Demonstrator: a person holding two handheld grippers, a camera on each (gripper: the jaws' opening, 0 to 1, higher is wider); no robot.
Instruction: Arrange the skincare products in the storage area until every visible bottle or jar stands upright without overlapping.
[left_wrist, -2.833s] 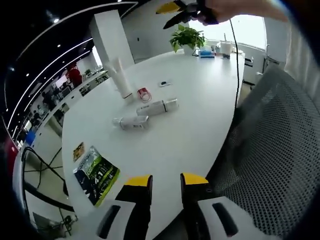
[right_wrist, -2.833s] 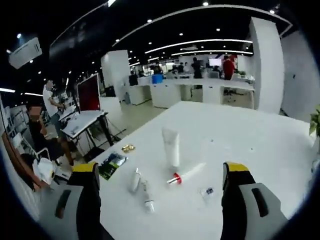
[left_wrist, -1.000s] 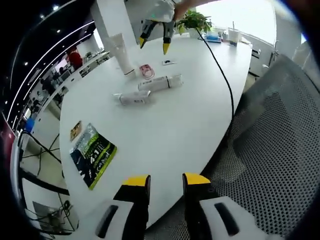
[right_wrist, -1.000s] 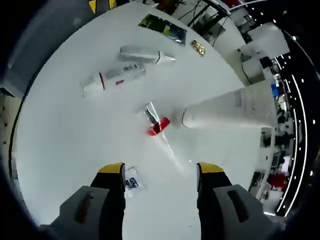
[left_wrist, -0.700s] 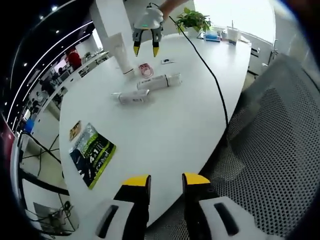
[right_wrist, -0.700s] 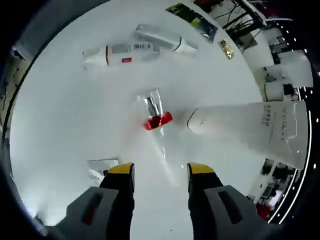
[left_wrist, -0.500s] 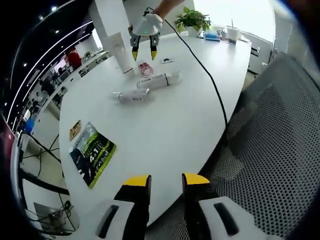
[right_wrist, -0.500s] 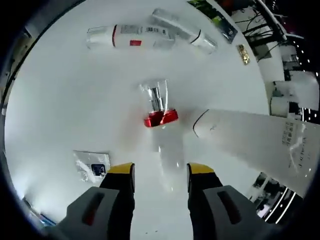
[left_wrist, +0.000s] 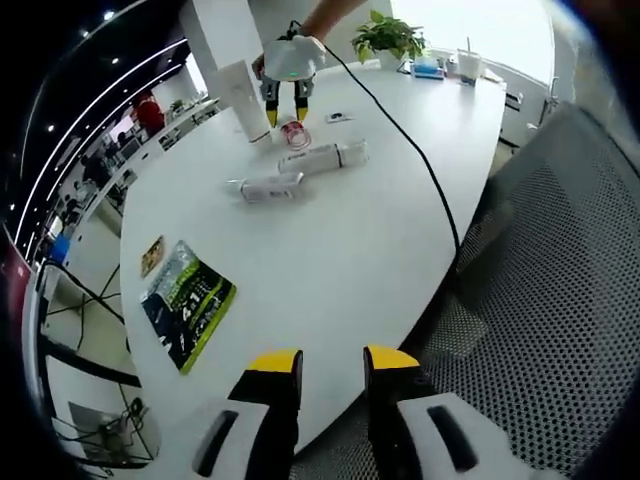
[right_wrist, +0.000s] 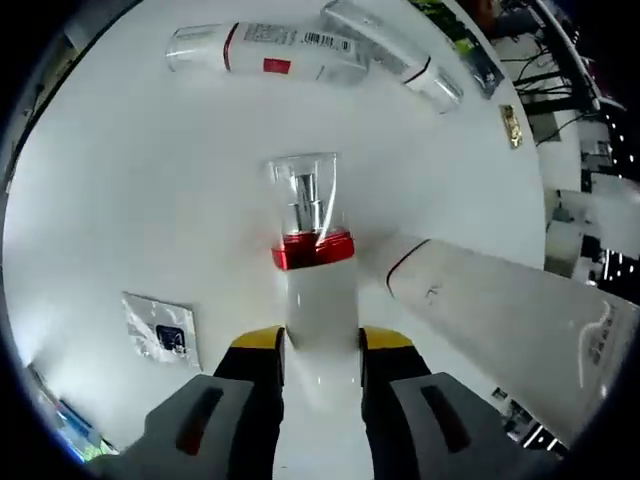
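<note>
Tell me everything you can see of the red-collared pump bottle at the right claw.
The pump bottle lies on its side on the white table. It has a white body, a shiny red collar and a clear cap over a silver pump head. Its body sits between the yellow-tipped fingers of the right claw, which look closed against it. The standing white tube is just beside it; contact unclear.

A: Left gripper (left_wrist: 323, 362)?
B: Jaws slightly apart, empty, over the white table (left_wrist: 340, 230) edge.
A: Bottles?
B: 2 lie flat (left_wrist: 322, 156) (left_wrist: 265, 187). Right gripper (left_wrist: 284, 107) is down over the red-collared bottle (left_wrist: 292, 133) beside the upright tube (left_wrist: 243, 97).
</note>
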